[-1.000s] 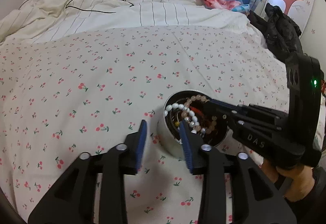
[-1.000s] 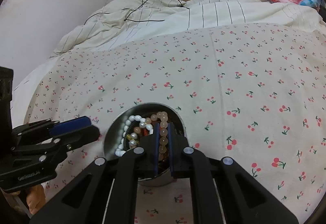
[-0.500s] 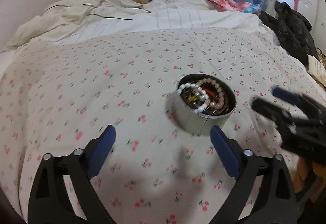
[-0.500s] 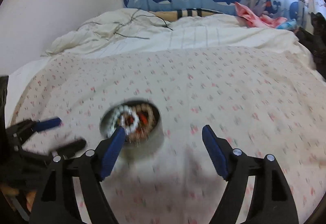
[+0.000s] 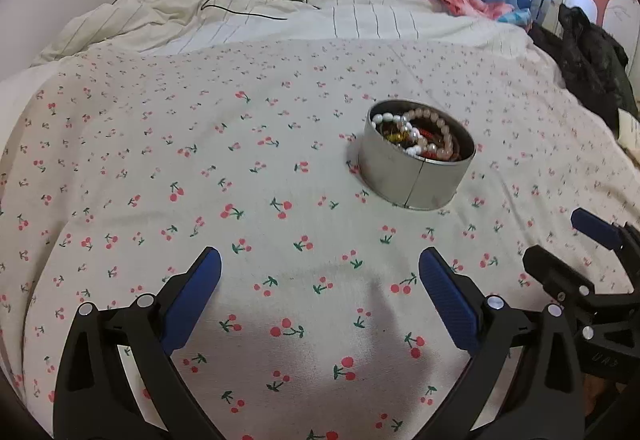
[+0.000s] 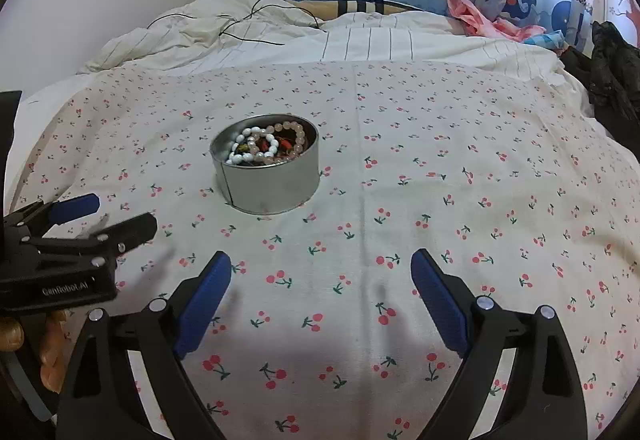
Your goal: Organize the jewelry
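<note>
A round silver tin [image 5: 412, 178] stands on the cherry-print bedsheet; it also shows in the right wrist view [image 6: 268, 184]. Inside lie a white pearl bracelet [image 6: 248, 150], a pink bead bracelet [image 6: 294, 140] and darker red and amber beads. My left gripper [image 5: 320, 292] is open and empty, low over the sheet, well short of the tin. My right gripper [image 6: 320, 292] is open and empty, also back from the tin. Each gripper shows at the edge of the other's view: the right one [image 5: 560, 248] and the left one [image 6: 116, 216].
The cherry-print sheet [image 6: 440, 180] covers the bed. A striped duvet [image 6: 360, 40] with a black cable [image 6: 248, 24] lies behind. Dark clothing [image 5: 592, 56] is piled at the right edge. Pink cloth [image 6: 480, 16] lies near the whale curtain.
My right gripper let go of the pink bead bracelet in the tin and opened wide. Both grippers pulled back from the tin, and my left gripper opened wider.
</note>
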Motion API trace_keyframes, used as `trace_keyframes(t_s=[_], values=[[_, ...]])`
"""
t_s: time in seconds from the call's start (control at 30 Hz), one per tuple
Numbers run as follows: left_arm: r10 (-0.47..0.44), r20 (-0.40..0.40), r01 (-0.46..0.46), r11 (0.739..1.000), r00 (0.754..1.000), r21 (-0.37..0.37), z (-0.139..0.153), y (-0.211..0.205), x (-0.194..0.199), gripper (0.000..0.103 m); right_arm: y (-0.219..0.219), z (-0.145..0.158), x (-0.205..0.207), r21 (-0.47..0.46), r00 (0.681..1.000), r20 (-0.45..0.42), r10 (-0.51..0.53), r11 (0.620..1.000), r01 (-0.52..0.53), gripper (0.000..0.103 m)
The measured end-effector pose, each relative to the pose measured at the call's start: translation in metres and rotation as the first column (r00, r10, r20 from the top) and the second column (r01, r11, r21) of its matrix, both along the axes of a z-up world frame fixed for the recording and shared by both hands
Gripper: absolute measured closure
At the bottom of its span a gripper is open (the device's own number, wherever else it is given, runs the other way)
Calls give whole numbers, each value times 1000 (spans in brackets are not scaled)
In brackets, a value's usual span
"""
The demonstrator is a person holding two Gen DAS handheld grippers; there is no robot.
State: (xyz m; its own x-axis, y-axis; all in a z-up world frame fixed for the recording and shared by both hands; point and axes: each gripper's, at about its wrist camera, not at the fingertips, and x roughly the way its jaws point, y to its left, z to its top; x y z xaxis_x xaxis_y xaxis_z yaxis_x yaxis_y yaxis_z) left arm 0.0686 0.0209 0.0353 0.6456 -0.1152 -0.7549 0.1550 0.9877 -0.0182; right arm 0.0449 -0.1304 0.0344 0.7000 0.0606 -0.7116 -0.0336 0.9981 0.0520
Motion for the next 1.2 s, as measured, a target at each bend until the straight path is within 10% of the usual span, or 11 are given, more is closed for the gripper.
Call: trace_keyframes(t_s=[1.2], values=[[35, -107, -35, 999, 994, 4, -36, 1, 13, 8, 4, -41, 19, -77, 981, -192, -35, 997, 21, 8]])
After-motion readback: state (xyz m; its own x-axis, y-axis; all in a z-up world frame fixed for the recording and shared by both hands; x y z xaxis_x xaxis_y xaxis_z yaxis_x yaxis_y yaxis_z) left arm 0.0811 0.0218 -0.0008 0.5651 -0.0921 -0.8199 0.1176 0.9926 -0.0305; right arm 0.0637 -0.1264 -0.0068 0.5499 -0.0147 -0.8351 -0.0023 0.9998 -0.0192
